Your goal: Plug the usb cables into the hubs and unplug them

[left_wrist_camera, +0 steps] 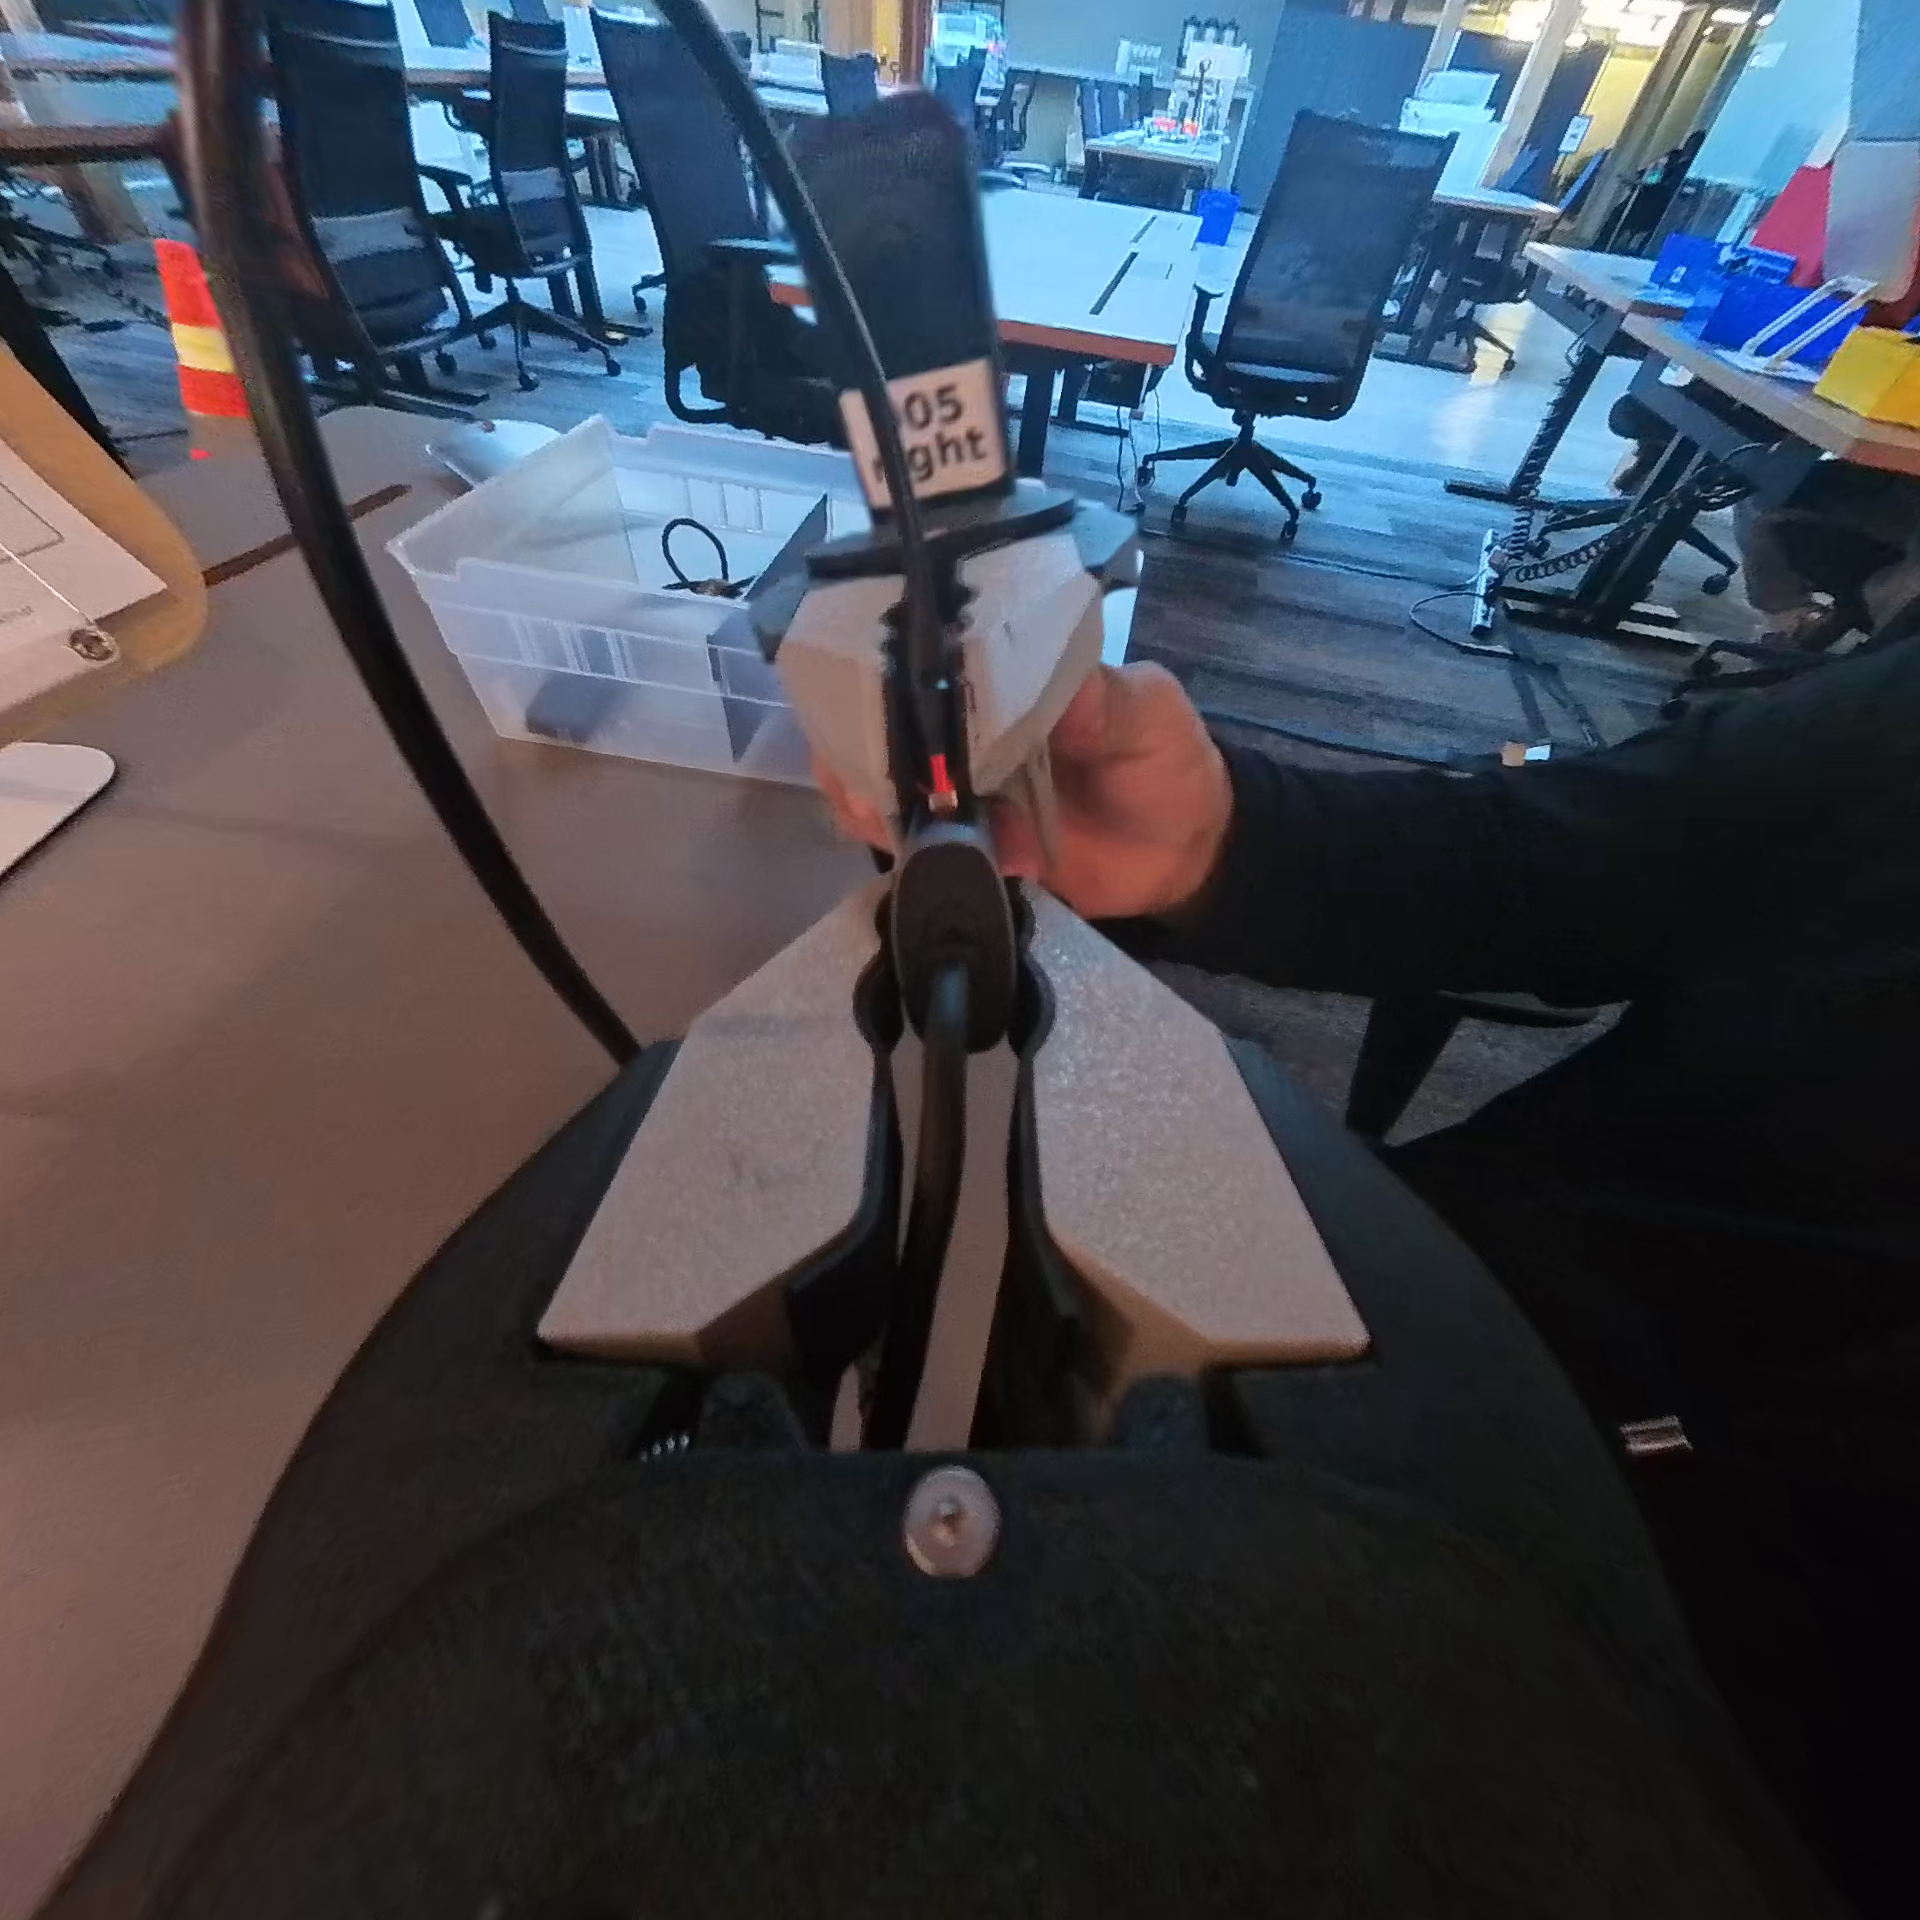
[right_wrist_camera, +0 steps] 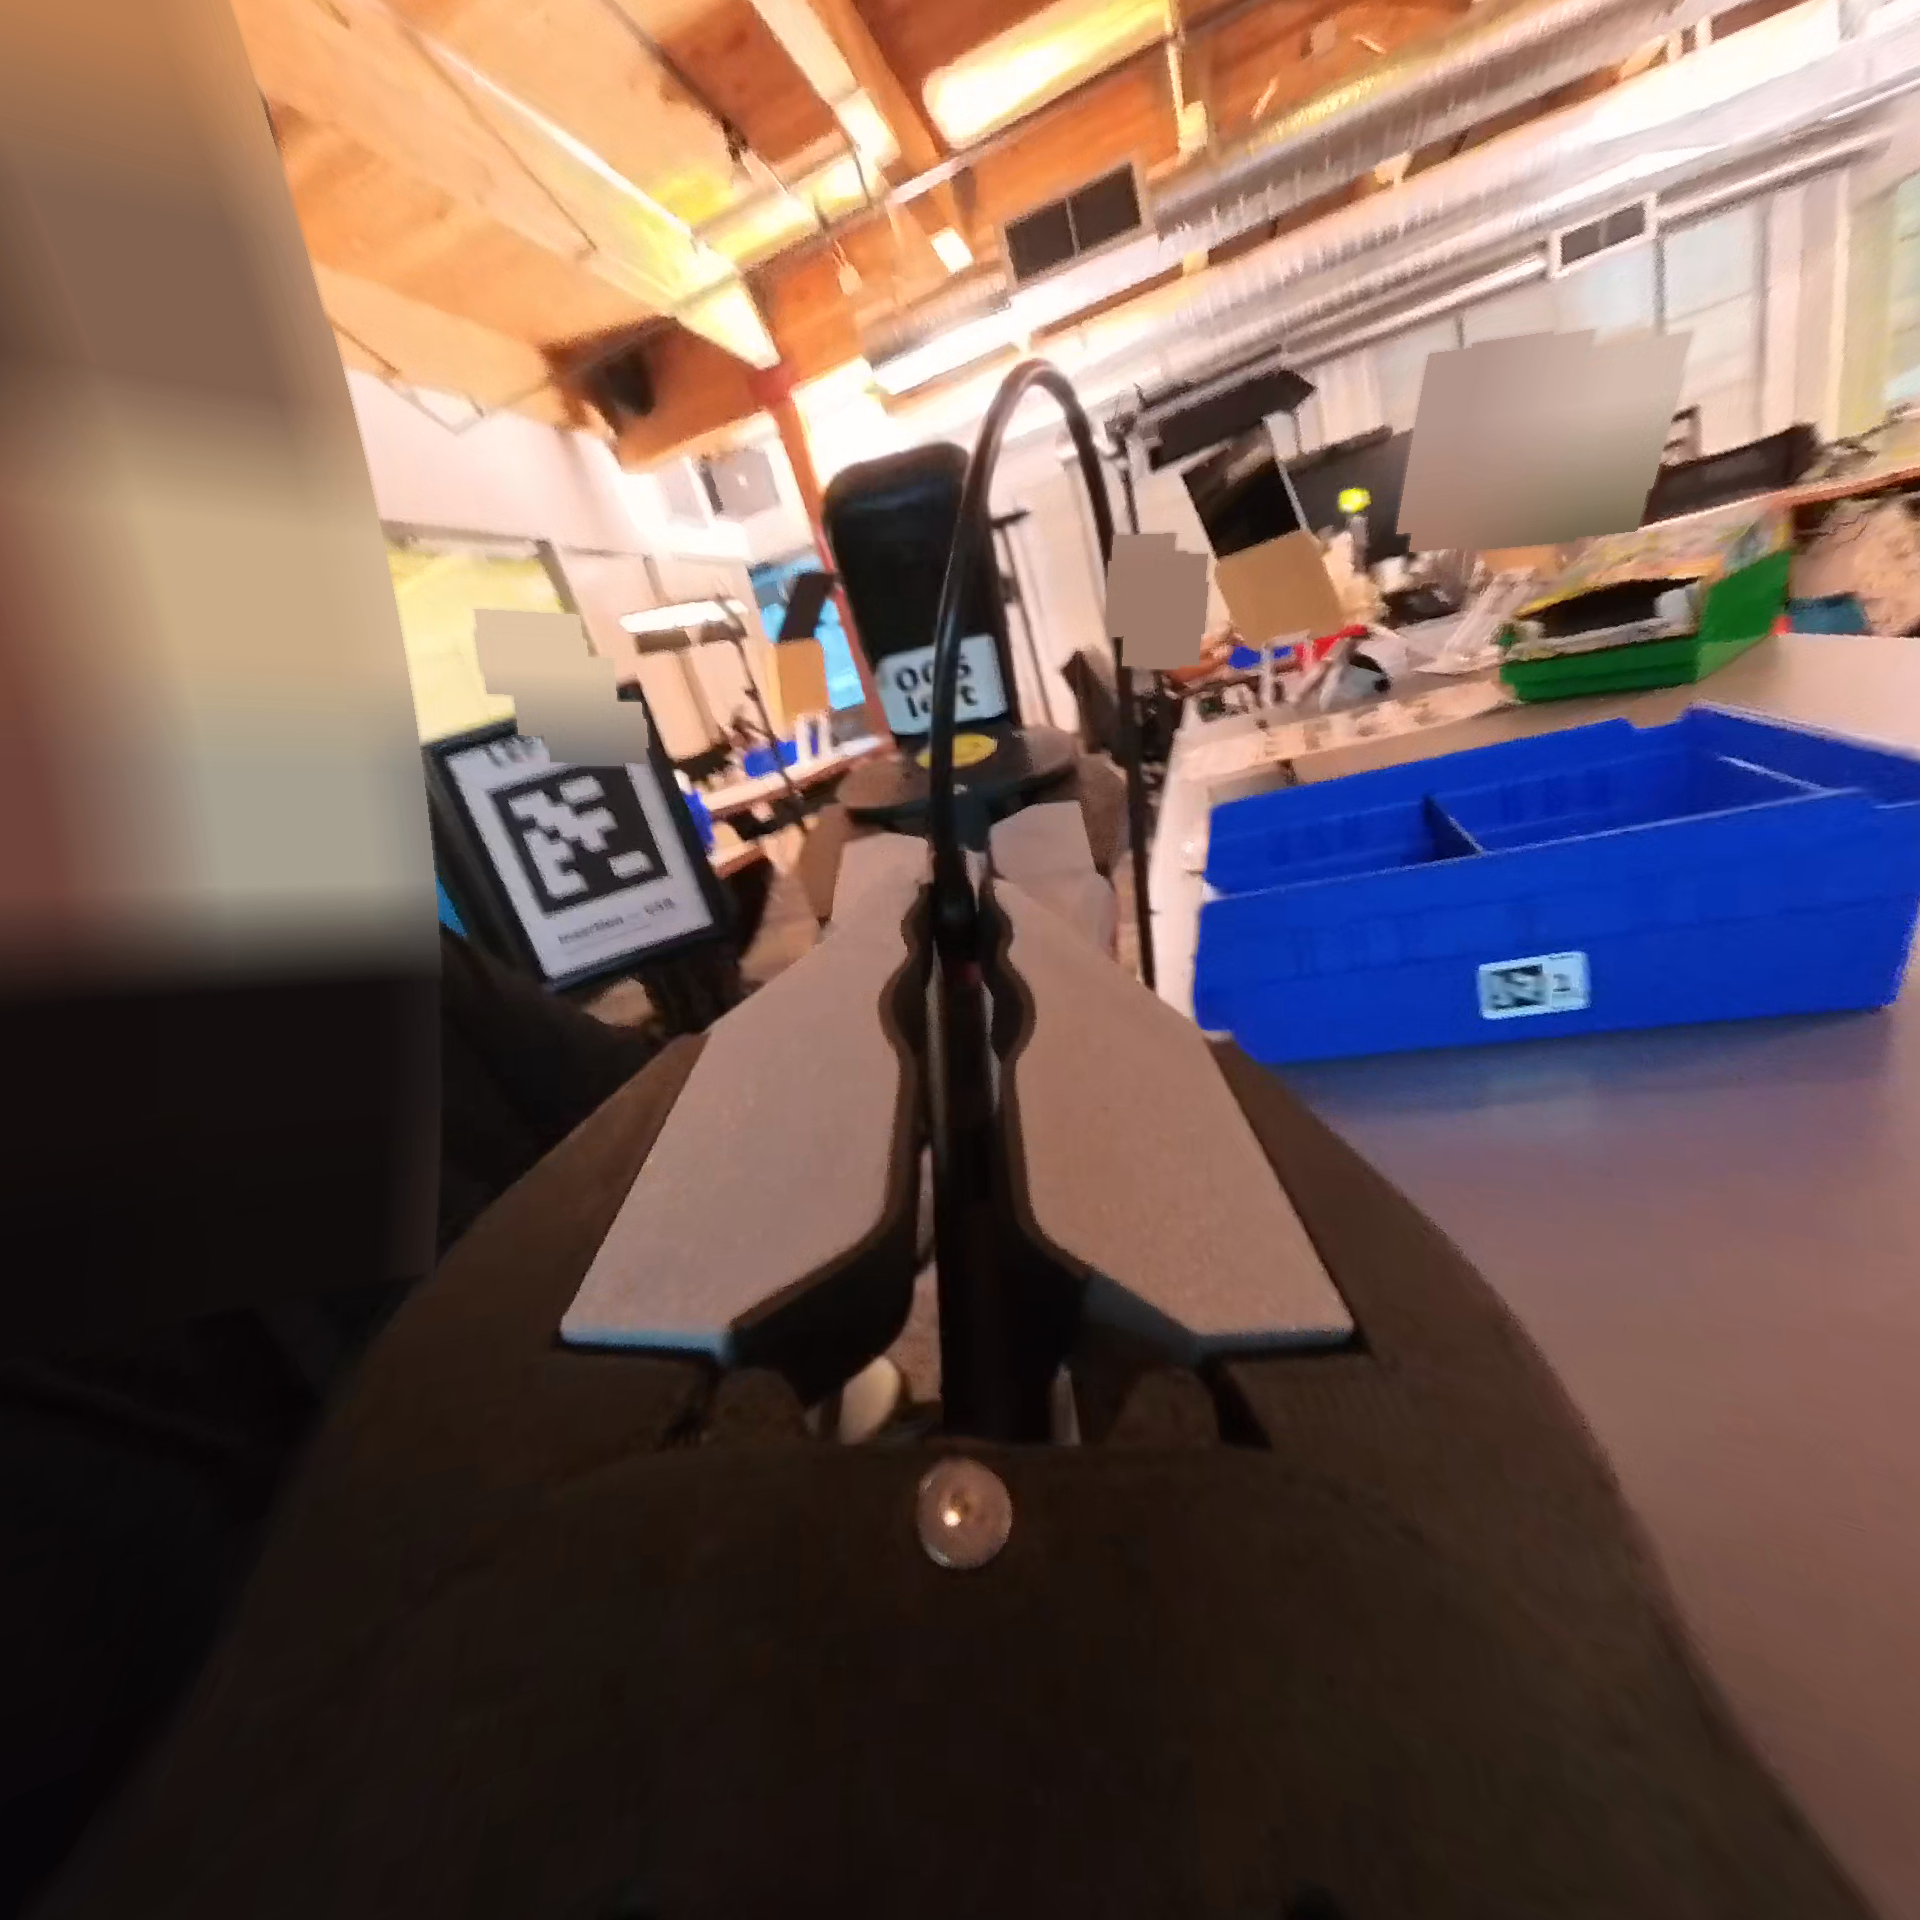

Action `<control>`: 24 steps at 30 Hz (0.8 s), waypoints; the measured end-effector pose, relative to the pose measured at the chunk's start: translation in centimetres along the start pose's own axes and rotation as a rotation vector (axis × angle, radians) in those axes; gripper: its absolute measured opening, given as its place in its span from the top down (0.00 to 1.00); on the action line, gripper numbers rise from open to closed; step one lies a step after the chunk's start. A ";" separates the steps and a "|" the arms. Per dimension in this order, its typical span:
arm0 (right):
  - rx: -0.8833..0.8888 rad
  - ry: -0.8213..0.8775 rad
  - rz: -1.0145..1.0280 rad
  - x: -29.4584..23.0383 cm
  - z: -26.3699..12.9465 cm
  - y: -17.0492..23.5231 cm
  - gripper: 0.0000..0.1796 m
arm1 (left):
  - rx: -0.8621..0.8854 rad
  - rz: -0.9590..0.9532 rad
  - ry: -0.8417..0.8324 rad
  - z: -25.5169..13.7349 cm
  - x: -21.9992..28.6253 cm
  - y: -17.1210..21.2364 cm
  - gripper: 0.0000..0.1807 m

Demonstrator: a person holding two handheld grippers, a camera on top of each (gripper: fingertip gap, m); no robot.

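Note:
Both grippers are held up above the table (left_wrist_camera: 312,935), tip to tip. My left gripper (left_wrist_camera: 954,920) is shut on a black rounded hub (left_wrist_camera: 954,951), seen end-on, with its thick cable (left_wrist_camera: 312,468) looping off to the left. My right gripper (left_wrist_camera: 935,769), held in a hand (left_wrist_camera: 1122,790), is shut on a black usb plug (left_wrist_camera: 938,774) with a red mark and a metal tip. The tip meets the hub's end; I cannot tell how deep it sits. In the right wrist view my right gripper (right_wrist_camera: 956,914) clamps the plug (right_wrist_camera: 961,1039), its cable (right_wrist_camera: 1029,379) arches up, and the left gripper (right_wrist_camera: 961,831) faces it.
A clear plastic bin (left_wrist_camera: 582,623) with a coiled cable (left_wrist_camera: 691,566) stands on the table behind the grippers. A blue divided bin (right_wrist_camera: 1558,904) sits on the table to the right. A framed marker sign (right_wrist_camera: 582,862) stands at the left. Office chairs and desks lie beyond. The tips of one gripper are about 4 cm away from the tips of the other.

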State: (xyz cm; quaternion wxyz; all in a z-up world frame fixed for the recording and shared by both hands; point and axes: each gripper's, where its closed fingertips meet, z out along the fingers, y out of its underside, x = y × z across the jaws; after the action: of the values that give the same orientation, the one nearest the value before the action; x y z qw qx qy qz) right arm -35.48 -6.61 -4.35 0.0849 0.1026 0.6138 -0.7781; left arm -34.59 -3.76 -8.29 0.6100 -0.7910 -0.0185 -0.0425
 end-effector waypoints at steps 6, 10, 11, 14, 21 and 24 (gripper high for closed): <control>-0.150 0.107 -0.180 0.0 -1.3 -0.1 0.98 | 0.022 0.014 -0.003 -1.2 0.3 -1.0 0.92; -0.180 0.122 -0.215 -0.2 -1.2 0.0 0.97 | 0.013 0.020 -0.005 -1.2 0.4 -0.9 0.92; -0.185 0.115 -0.215 -0.4 -1.0 0.1 0.96 | 0.013 0.019 -0.004 -1.1 0.4 -0.9 0.92; -0.194 0.114 -0.219 -0.5 -0.8 0.3 0.97 | 0.013 0.019 -0.002 -1.0 0.4 -0.8 0.92; -0.181 0.087 -0.177 -0.5 -0.9 0.5 0.98 | 0.002 0.018 0.006 -0.6 0.5 -0.5 0.92; -0.151 0.069 -0.155 -0.5 -0.8 0.5 0.98 | 0.003 0.010 0.003 -0.4 0.5 -0.3 0.92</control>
State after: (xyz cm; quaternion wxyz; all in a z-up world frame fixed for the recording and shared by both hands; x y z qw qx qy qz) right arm -34.80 -5.90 -4.85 0.0110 0.0746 0.6793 -0.7300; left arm -34.14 -4.07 -7.87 0.6112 -0.7903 -0.0137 -0.0407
